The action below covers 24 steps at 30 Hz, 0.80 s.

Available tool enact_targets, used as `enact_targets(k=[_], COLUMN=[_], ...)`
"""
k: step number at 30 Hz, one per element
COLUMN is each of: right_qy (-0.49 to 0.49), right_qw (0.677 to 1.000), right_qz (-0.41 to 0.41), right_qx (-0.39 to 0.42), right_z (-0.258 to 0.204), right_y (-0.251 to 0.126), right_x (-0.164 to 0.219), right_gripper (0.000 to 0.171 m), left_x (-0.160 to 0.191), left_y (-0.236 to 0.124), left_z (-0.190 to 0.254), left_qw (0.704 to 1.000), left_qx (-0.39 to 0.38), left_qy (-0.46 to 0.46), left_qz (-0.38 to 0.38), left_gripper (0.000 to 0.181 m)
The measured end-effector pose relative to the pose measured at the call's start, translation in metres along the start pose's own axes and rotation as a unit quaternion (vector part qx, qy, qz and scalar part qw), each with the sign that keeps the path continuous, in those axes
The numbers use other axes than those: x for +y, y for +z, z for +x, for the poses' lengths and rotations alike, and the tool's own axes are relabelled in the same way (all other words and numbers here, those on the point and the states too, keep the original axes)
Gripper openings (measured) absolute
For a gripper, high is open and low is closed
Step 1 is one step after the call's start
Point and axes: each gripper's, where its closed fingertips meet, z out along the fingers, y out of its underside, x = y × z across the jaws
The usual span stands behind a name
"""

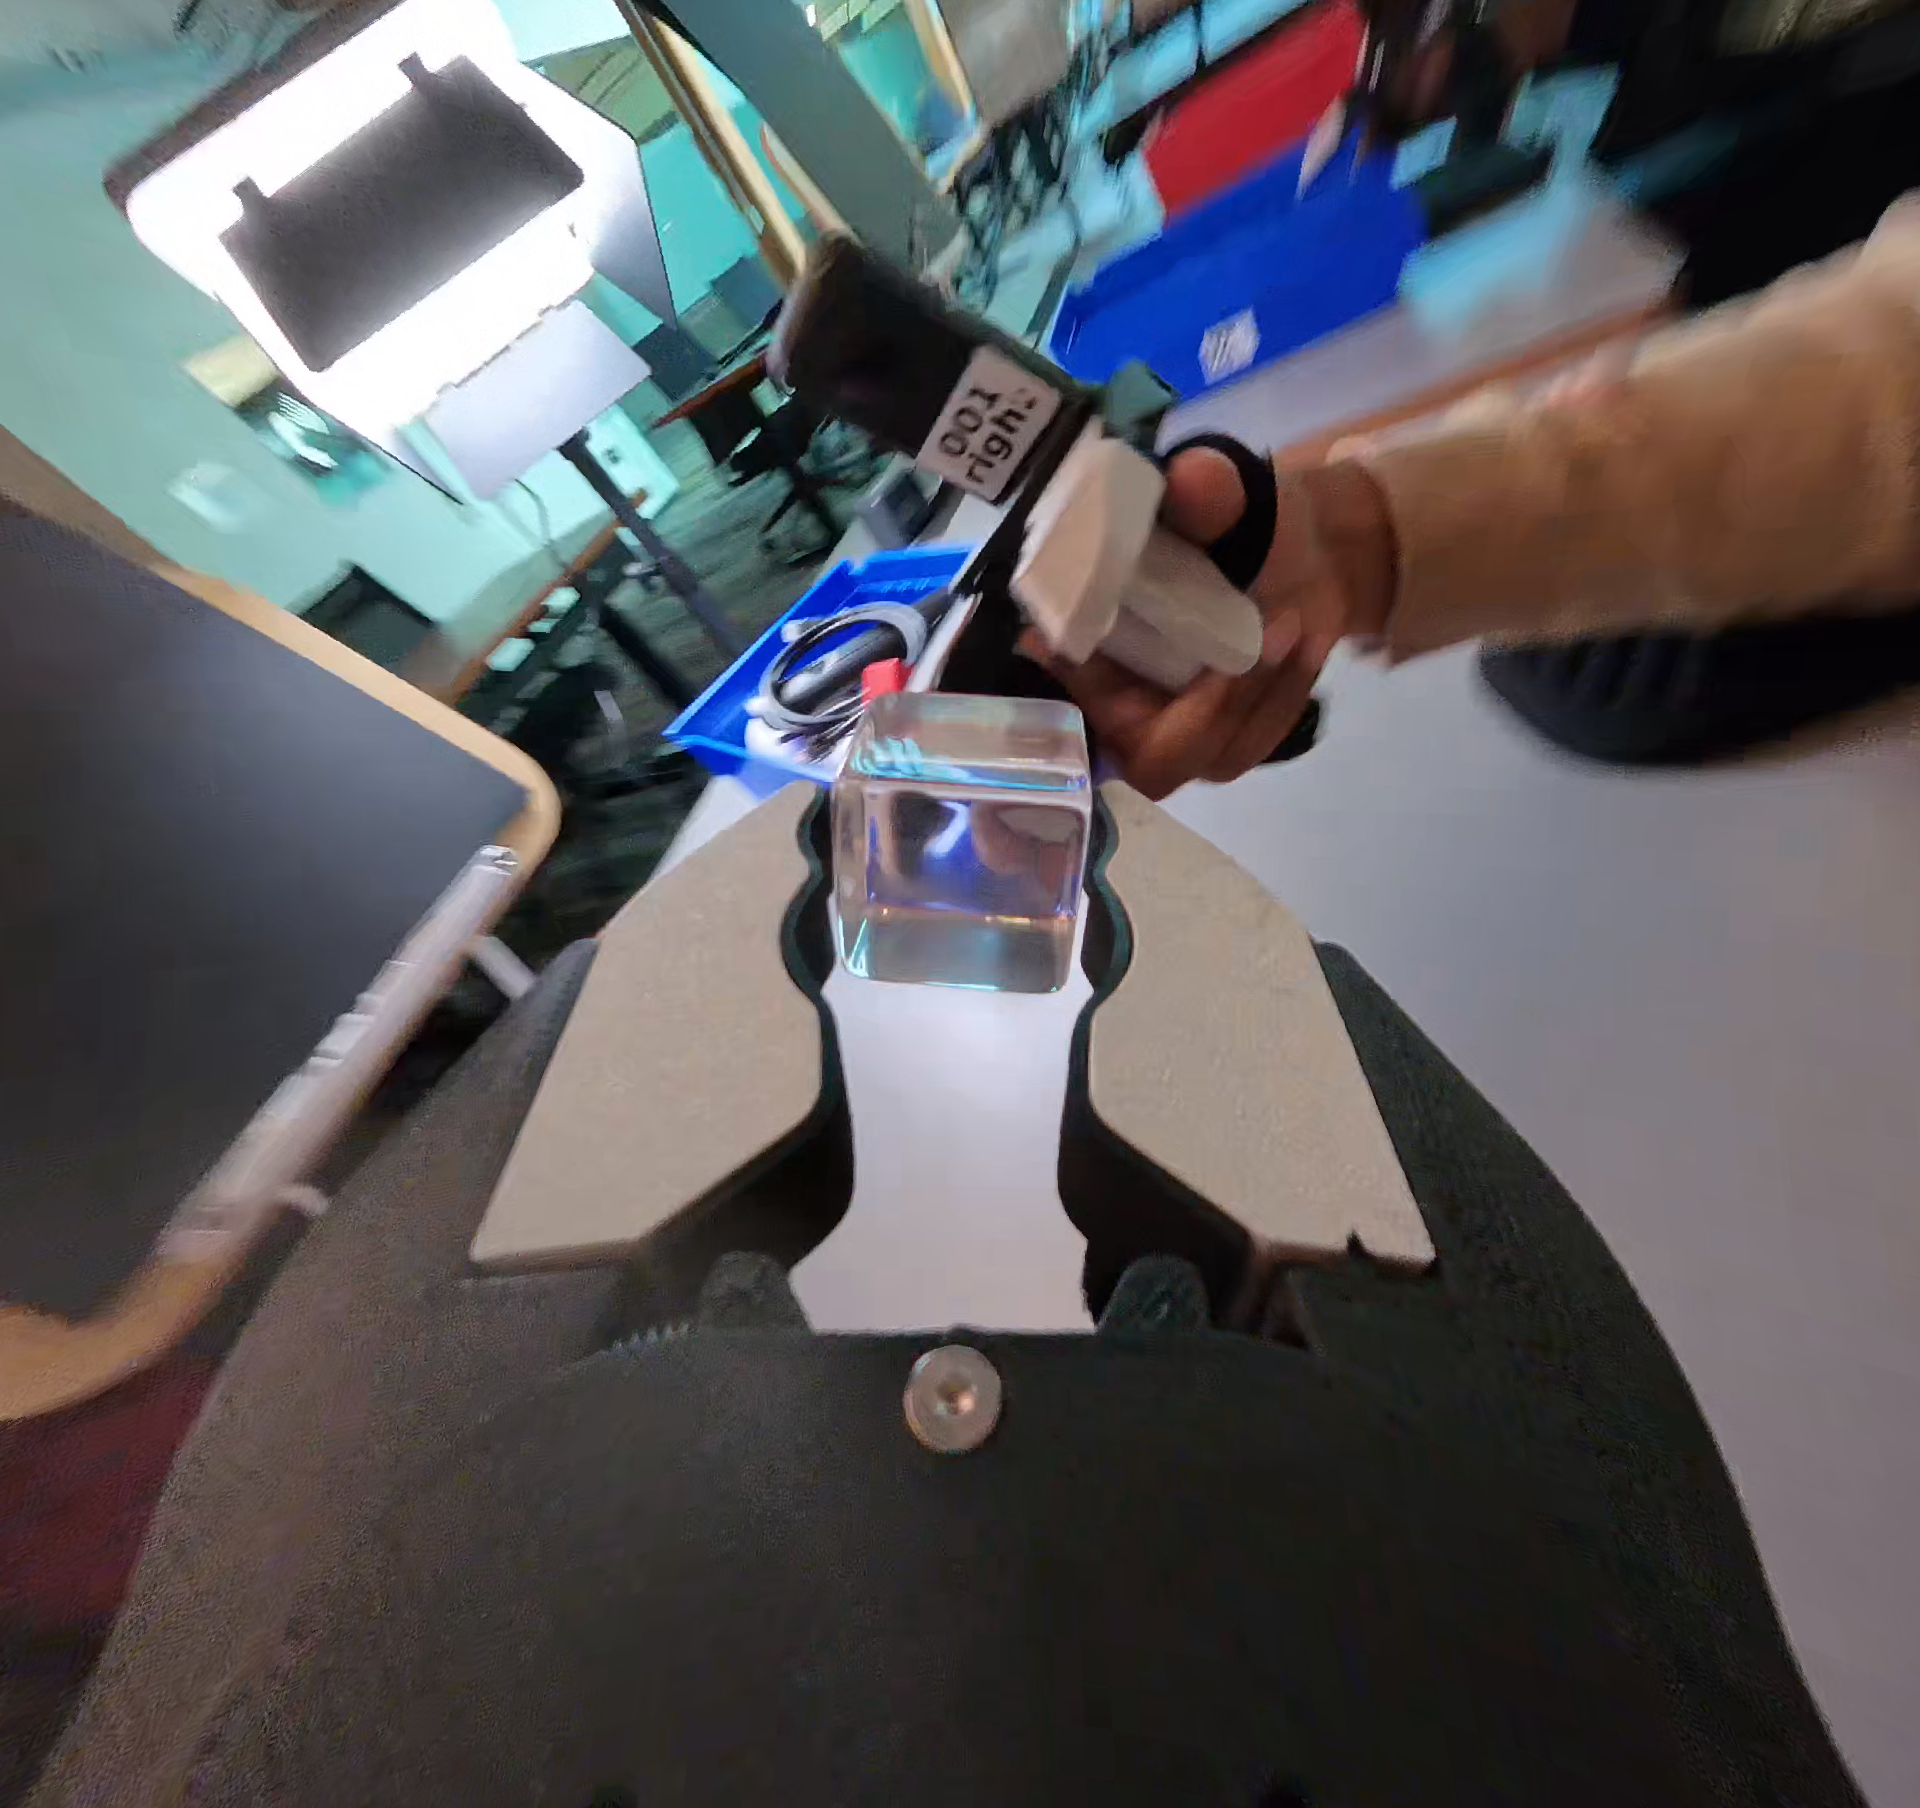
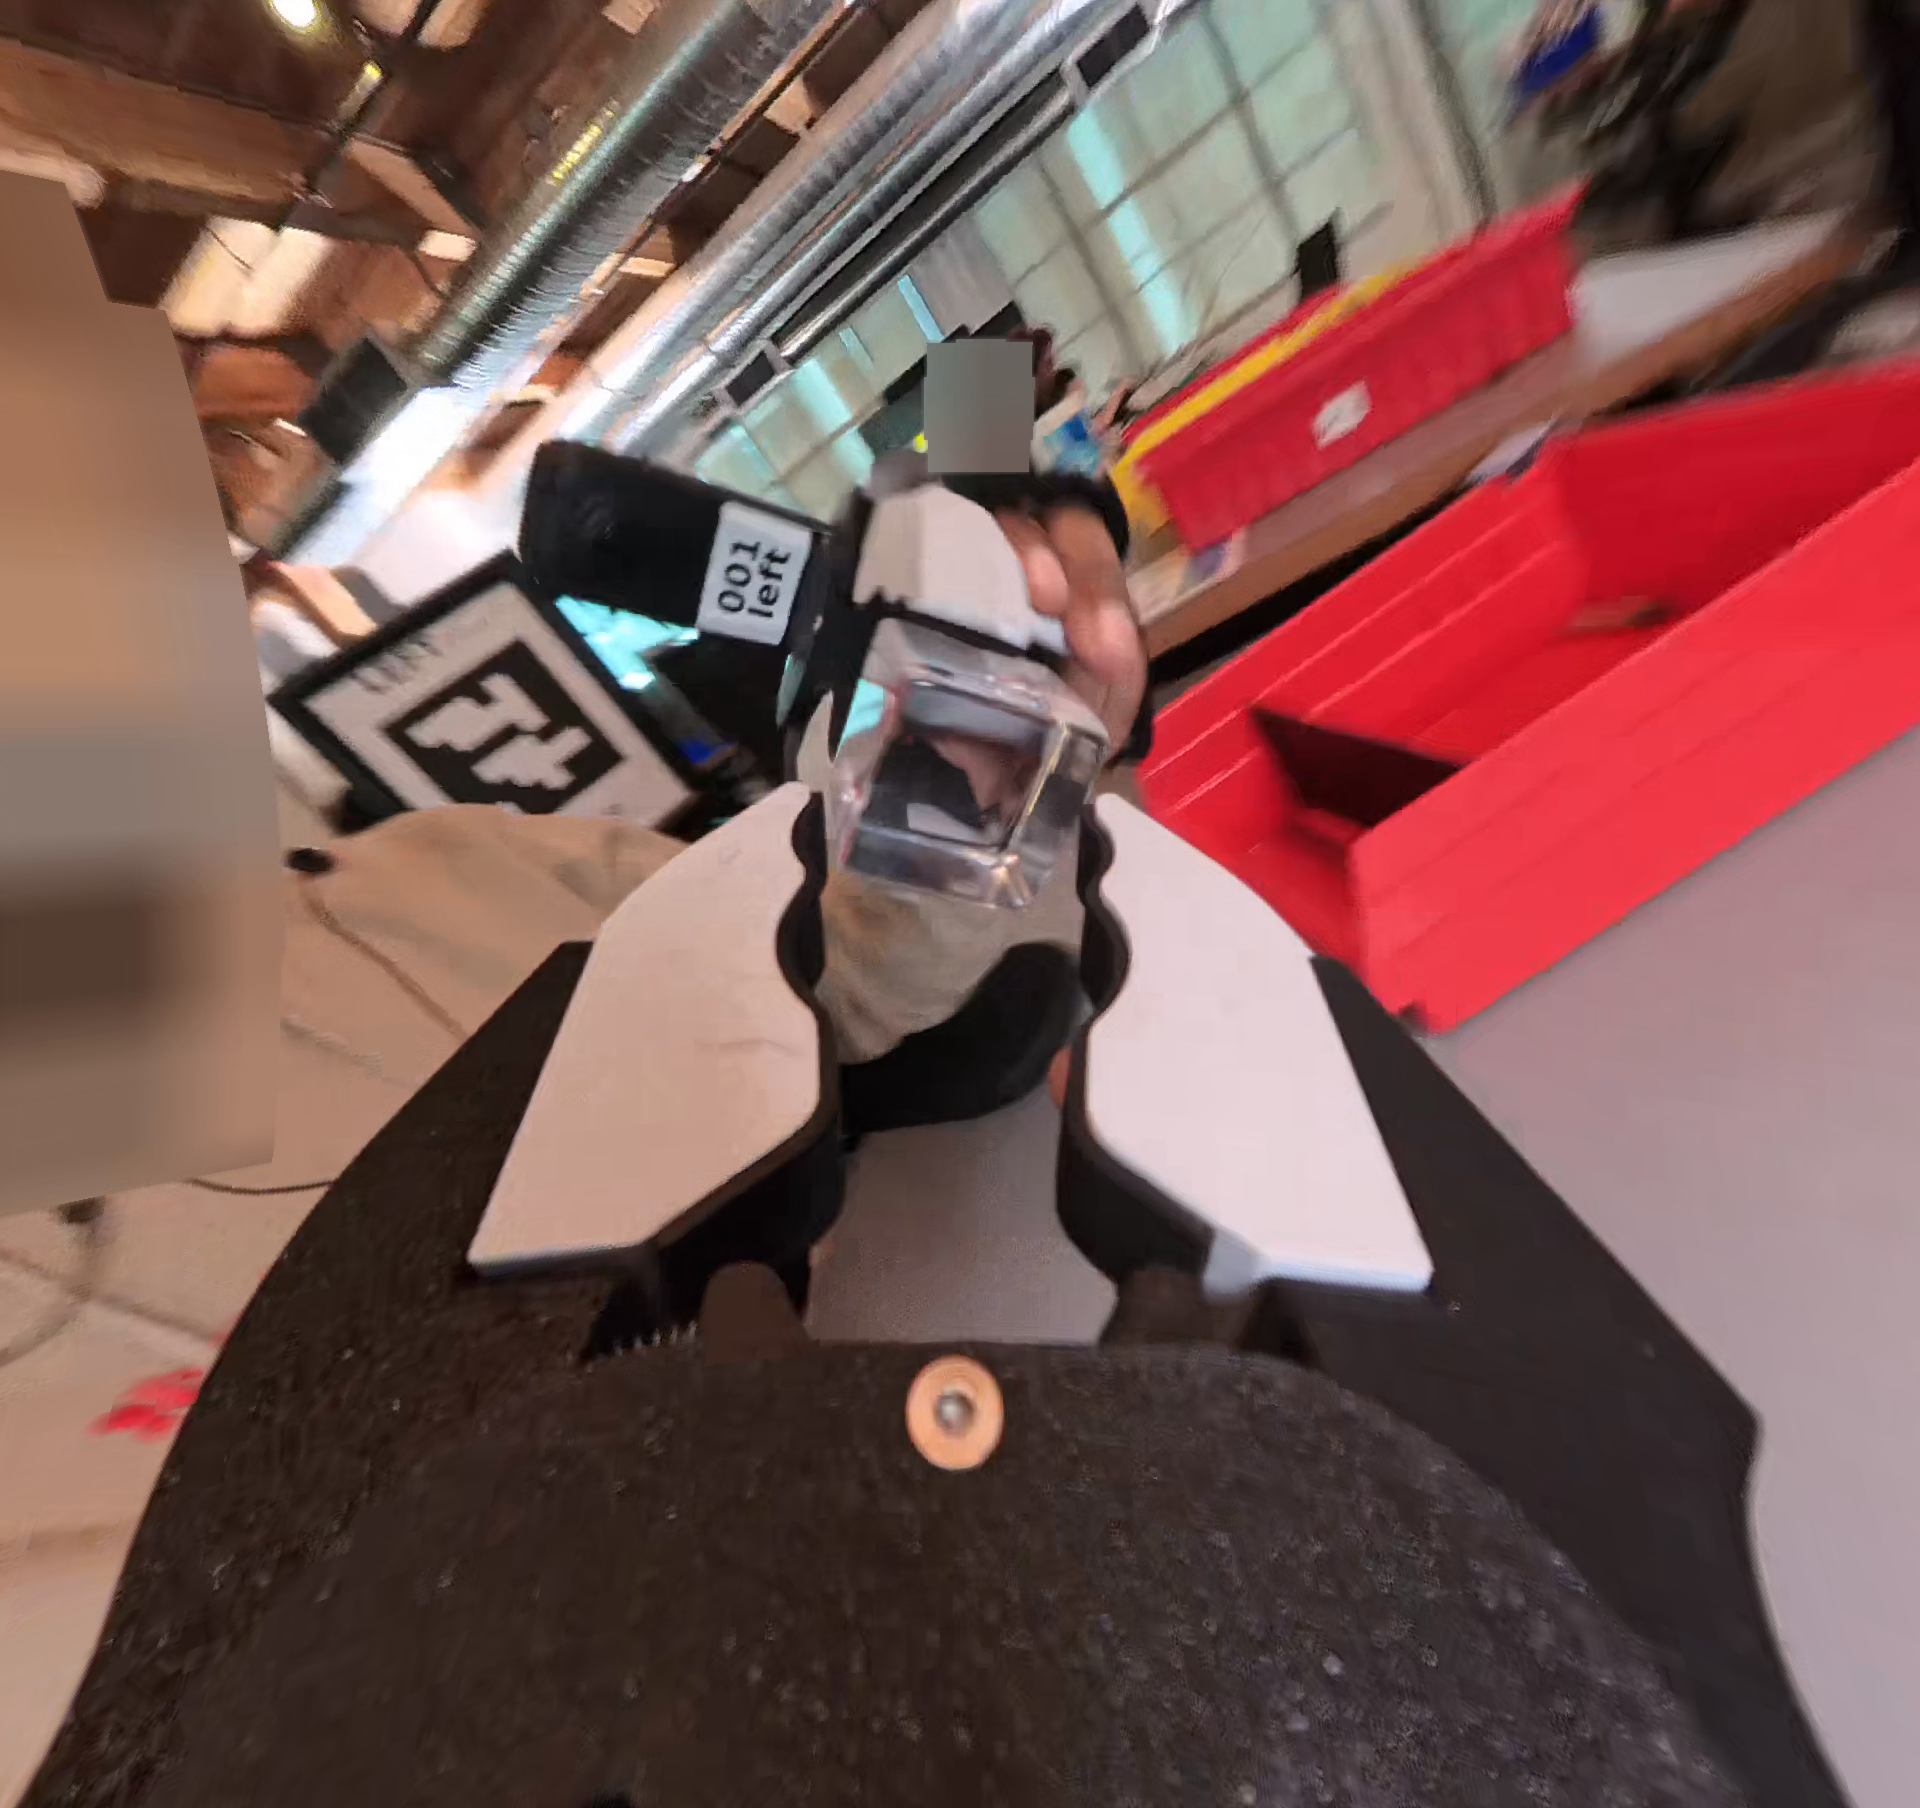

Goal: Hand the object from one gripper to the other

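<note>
A clear glass-like cube (image 1: 961, 854) sits between the fingertips of my left gripper (image 1: 956, 823), which is shut on it above the grey table. In the right wrist view the same cube (image 2: 966, 792) sits tilted at the very tips of my right gripper (image 2: 951, 823). Its jaws stand at cube width and both pads seem to touch it. The left gripper's body (image 2: 914, 574) shows behind the cube, and the right gripper's body (image 1: 997, 428) shows beyond the cube in the left wrist view. Both are hand-held.
A blue tray (image 1: 831, 615) with cables lies beyond the cube. Red bins (image 2: 1558, 678) stand on the grey table (image 2: 1714, 1083) to the right. A black board (image 1: 208, 875) stands at the left, with a lit light panel (image 1: 395, 179) behind it. A marker board (image 2: 488, 719) is at the left.
</note>
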Motion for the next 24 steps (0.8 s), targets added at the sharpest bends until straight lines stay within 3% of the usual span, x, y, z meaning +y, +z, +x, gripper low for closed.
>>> enact_targets(k=[2,4,8,12,14,15,17,19,22,24], right_qy=[-0.128,-0.278,-0.497,-0.647,-0.687,-0.698,-0.666,-0.606,-0.46,-0.372], right_qw=[0.99,0.954,0.848,0.71,0.66,0.65,0.686,0.752,0.861,0.911], right_qz=[0.019,0.015,-0.037,-0.141,-0.16,-0.148,-0.148,-0.112,-0.091,-0.094], right_qx=[0.052,0.114,0.179,0.239,0.258,0.259,0.253,0.234,0.195,0.152], right_z=[-0.005,-0.01,-0.021,-0.008,-0.001,-0.003,-0.002,-0.009,-0.006,-0.005], right_y=[-0.014,-0.023,-0.015,-0.001,0.003,0.004,0.001,-0.004,-0.016,-0.016], right_x=[-0.017,-0.025,-0.017,0.005,0.01,0.009,0.009,0.0,-0.005,0.003], right_gripper=[0.055,0.059,0.066,0.071,0.055,0.047,0.045,0.045,0.045,0.045], left_x=[-0.005,-0.01,-0.016,-0.021,-0.02,-0.02,-0.02,-0.023,-0.021,-0.019], left_y=[-0.006,-0.008,0.001,0.009,0.013,0.014,0.013,0.006,-0.007,-0.01], left_z=[-0.007,-0.007,0.006,0.018,0.028,0.03,0.026,0.01,-0.009,-0.005], left_qw=[0.99,0.962,0.88,0.783,0.771,0.774,0.79,0.82,0.895,0.934], left_qx=[0.041,0.102,0.213,0.293,0.314,0.313,0.296,0.253,0.167,0.142], left_qy=[-0.125,-0.236,-0.406,-0.533,-0.543,-0.542,-0.526,-0.495,-0.39,-0.306], left_qz=[0.052,0.096,0.126,0.129,0.106,0.1,0.102,0.133,0.14,0.113], left_gripper=[0.045,0.046,0.045,0.045,0.045,0.044,0.046,0.051,0.056,0.057])
